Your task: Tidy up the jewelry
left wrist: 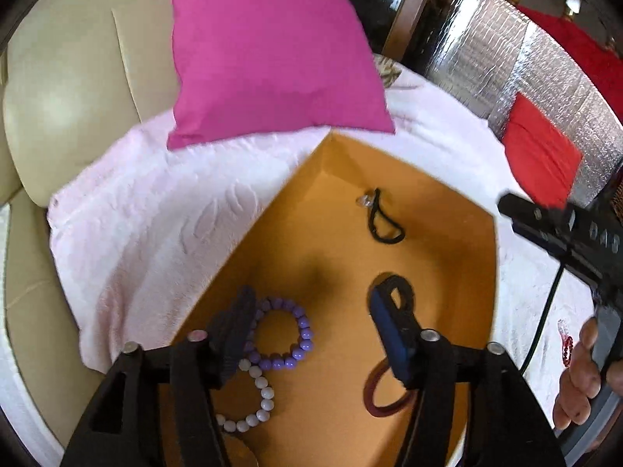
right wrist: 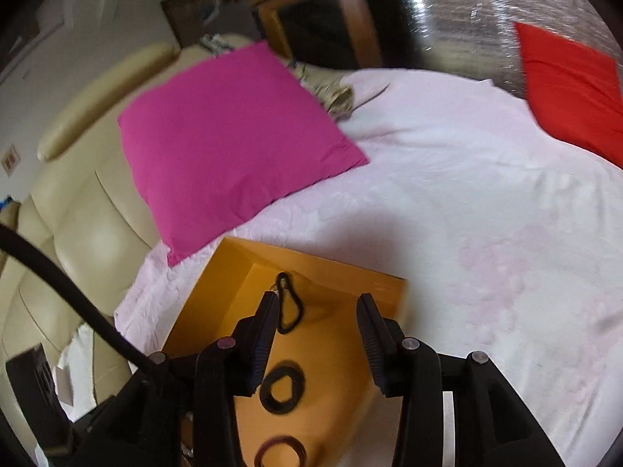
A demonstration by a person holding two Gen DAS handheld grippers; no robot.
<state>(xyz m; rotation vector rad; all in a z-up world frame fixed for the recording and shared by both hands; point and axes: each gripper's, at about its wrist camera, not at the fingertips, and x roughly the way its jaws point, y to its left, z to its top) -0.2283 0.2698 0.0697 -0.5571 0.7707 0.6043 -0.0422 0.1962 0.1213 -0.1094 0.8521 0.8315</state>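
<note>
An open orange box (left wrist: 447,202) lies on a pale pink blanket; it also shows in the right wrist view (right wrist: 229,268). Inside lie a purple bead bracelet (left wrist: 286,332), a white bead bracelet (left wrist: 253,401), a black hair tie (left wrist: 397,286), a dark red ring band (left wrist: 379,393) and a black cord with a clear charm (left wrist: 383,220). My left gripper (left wrist: 311,303) is open and empty, just above the box floor. My right gripper (right wrist: 317,303) is open and empty over the box, above the black cord (right wrist: 290,309), black hair tie (right wrist: 282,389) and dark red band (right wrist: 280,453).
A magenta cushion (left wrist: 268,50) leans behind the box on a cream leather sofa (left wrist: 58,89). A red cushion (right wrist: 572,81) and silver foil sheet (left wrist: 545,62) are at the right. The pink blanket (right wrist: 467,194) spreads right of the box. The right-hand tool (left wrist: 576,233) shows at the left view's edge.
</note>
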